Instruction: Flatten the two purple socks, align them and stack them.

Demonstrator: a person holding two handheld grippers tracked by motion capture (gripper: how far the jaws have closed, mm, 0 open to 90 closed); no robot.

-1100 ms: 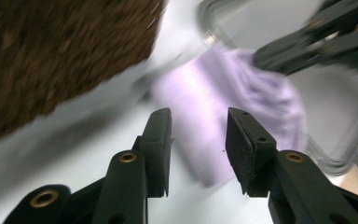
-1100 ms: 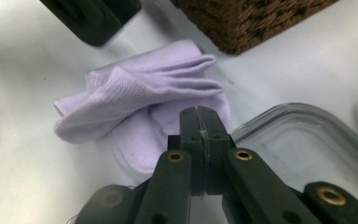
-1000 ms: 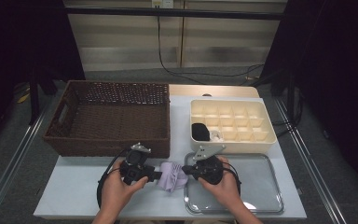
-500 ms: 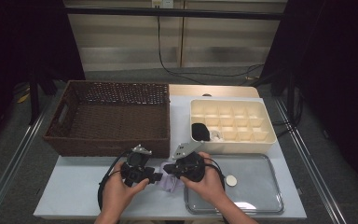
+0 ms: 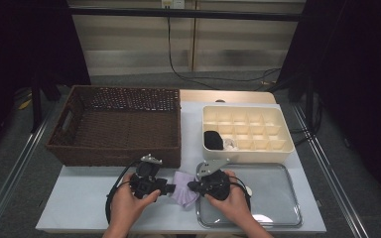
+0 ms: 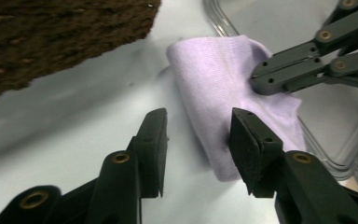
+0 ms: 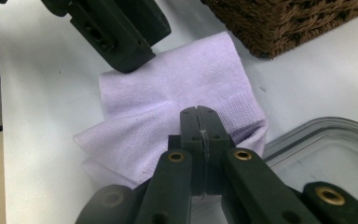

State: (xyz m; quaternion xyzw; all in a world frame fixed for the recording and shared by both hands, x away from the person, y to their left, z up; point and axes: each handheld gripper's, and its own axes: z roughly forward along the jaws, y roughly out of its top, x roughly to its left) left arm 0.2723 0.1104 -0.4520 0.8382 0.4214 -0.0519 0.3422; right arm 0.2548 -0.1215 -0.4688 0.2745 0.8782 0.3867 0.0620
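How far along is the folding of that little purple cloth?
Done: the lilac cloth already lies doubled over on the white table, and a black bundle sits in the divided box. In hand: the right gripper pinches the cloth; the left gripper stands open beside it. Left, probably: finishing the fold and stowing it.

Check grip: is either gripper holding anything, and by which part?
The right gripper is shut on the lilac cloth, pinching a fold near its ribbed edge. The left gripper is open, straddling the cloth's end.
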